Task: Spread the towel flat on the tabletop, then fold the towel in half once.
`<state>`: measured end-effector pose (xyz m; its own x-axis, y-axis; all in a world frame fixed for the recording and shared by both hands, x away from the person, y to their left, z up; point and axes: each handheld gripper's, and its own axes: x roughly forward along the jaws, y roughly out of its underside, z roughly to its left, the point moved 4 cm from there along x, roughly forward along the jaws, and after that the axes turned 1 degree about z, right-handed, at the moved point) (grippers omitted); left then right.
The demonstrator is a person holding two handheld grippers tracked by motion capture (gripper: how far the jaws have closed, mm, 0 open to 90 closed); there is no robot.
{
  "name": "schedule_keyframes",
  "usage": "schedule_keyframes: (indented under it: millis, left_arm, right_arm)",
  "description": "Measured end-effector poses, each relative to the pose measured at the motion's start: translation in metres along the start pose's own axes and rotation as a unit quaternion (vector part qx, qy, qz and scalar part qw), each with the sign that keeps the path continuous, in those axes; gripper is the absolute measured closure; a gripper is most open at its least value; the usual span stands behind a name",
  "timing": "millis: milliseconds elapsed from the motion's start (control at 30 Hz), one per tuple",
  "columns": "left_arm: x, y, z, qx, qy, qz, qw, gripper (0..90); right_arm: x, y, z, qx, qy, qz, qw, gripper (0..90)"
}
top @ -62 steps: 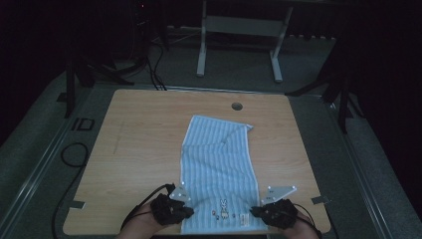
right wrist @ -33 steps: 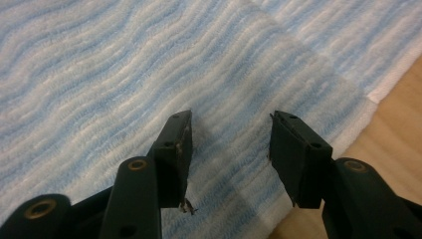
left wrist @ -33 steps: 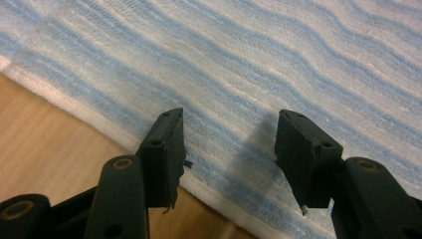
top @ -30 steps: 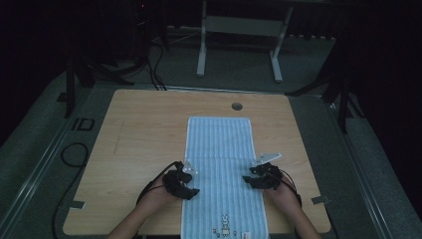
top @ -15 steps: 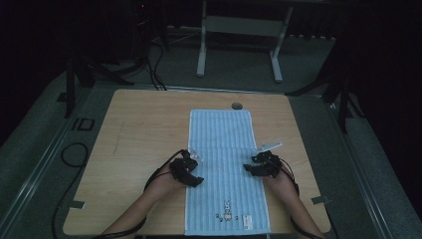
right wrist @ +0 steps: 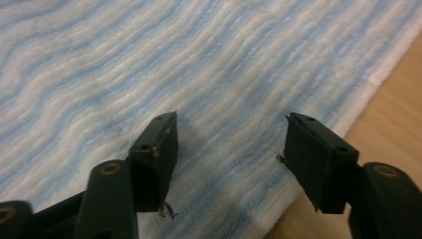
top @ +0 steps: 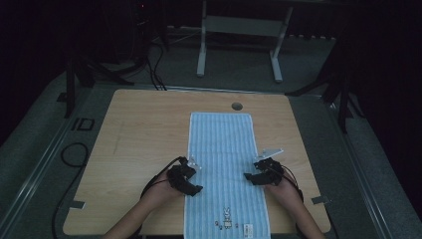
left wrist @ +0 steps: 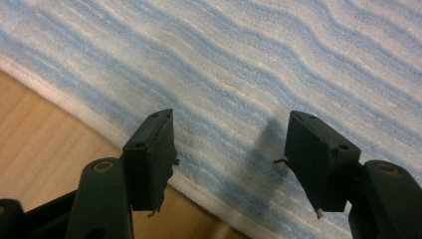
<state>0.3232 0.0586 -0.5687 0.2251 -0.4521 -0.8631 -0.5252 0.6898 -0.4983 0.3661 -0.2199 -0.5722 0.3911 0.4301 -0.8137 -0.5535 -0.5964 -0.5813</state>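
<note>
We work in a dim room, at a pale wooden table (top: 149, 129) with dark floor and cables around it and a white frame stand (top: 239, 30) beyond the far edge.

Our left gripper (top: 195, 182) sits over the left long edge of the striped towel (top: 224, 149), and our right gripper (top: 253, 176) over its right long edge, about midway along. Both sets of jaws have just been opening and now stand apart, with nothing pinched between them; in the left gripper view (left wrist: 226, 149) the cloth (left wrist: 259, 64) lies flat below the pads, and the same holds in the right gripper view (right wrist: 229, 149), where the towel (right wrist: 149, 64) runs out to its white hem.

The towel lies lengthwise down the middle of the table, spread flat, its near end hanging at the table's front edge.

As we judge it, the risks are small but real: a pad tip could snag the loops of the terry as we lift away and drag a fresh wrinkle into it, or the overhanging near end could pull the cloth toward us.

There are no containers here; the small round hole (top: 237, 106) in the table near the far edge holds nothing.
</note>
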Motion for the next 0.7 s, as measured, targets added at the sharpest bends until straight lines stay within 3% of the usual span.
schedule_keyframes:
  millis: [100,200,400,500,700]
  left_arm:
    - [-0.005,0.002,0.004,-0.013,-0.006,-0.001,0.9999,32.3]
    - [-0.010,0.007,0.015,-0.032,-0.021,-0.003,0.9993,29.1]
    - [-0.022,0.016,0.041,-0.076,-0.049,-0.014,0.9958,29.0]
    - [-0.029,0.013,0.055,-0.088,-0.056,-0.031,0.9941,29.1]
    - [-0.032,-0.009,0.077,-0.090,-0.083,-0.049,0.9913,29.2]
  right_arm:
    - [-0.005,0.000,-0.002,0.010,-0.011,-0.006,0.9999,32.5]
    - [-0.011,-0.001,-0.008,0.020,-0.004,-0.013,0.9997,32.9]
    - [-0.020,-0.008,-0.019,0.028,0.003,-0.020,0.9994,33.8]
    - [-0.024,-0.016,-0.027,0.031,0.000,-0.028,0.9992,33.8]
    - [-0.022,-0.031,-0.049,0.047,0.013,-0.028,0.9984,35.2]
